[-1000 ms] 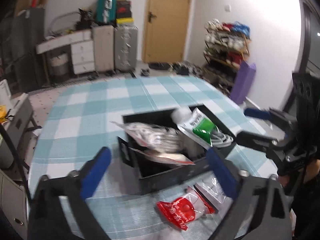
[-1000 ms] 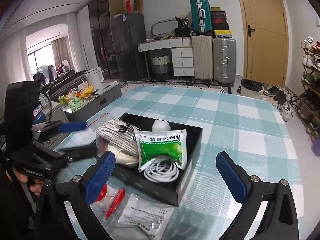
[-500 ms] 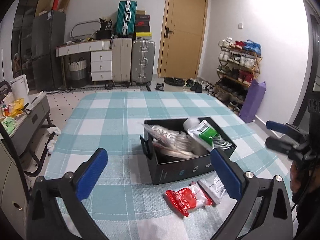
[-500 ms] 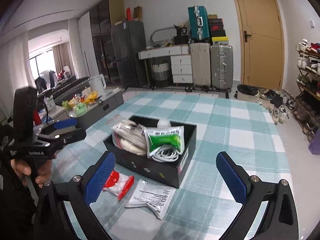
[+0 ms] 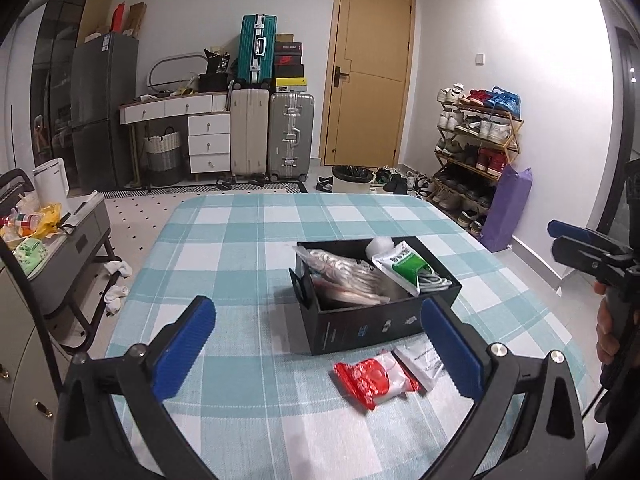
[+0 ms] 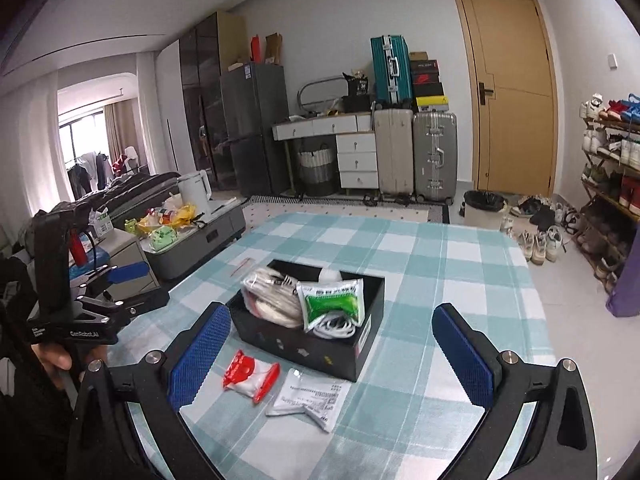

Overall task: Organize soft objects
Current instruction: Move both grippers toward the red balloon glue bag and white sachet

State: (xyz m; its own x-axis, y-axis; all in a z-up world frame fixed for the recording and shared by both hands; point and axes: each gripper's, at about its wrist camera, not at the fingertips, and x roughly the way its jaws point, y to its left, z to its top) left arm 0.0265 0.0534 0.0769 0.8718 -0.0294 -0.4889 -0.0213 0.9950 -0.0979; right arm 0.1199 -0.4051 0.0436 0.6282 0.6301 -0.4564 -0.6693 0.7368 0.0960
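Note:
A black box (image 5: 360, 326) (image 6: 304, 350) stands on the checked tablecloth. It holds a bagged white cord bundle (image 5: 344, 270) (image 6: 268, 292), a green-and-white sachet (image 5: 404, 262) (image 6: 332, 304) and a white cable (image 6: 334, 328). In front of it lie a red-and-white packet (image 5: 374, 378) (image 6: 250, 374) and a flat white packet (image 5: 420, 362) (image 6: 308, 396). My left gripper (image 5: 320, 348) is open and empty, held back above the near table edge. My right gripper (image 6: 330, 350) is open and empty, also held back from the box.
The table (image 5: 240, 240) sits in a room with suitcases (image 5: 288, 136), a desk (image 5: 176, 108), a door and a shoe rack (image 5: 476, 136). A low grey cabinet (image 5: 68, 232) with clutter stands left of the table. A bin (image 6: 482, 206) stands beyond the far edge.
Both grippers have pulled back and up from the box, so the box looks smaller and farther. Both stay open and empty. The packets have not moved.

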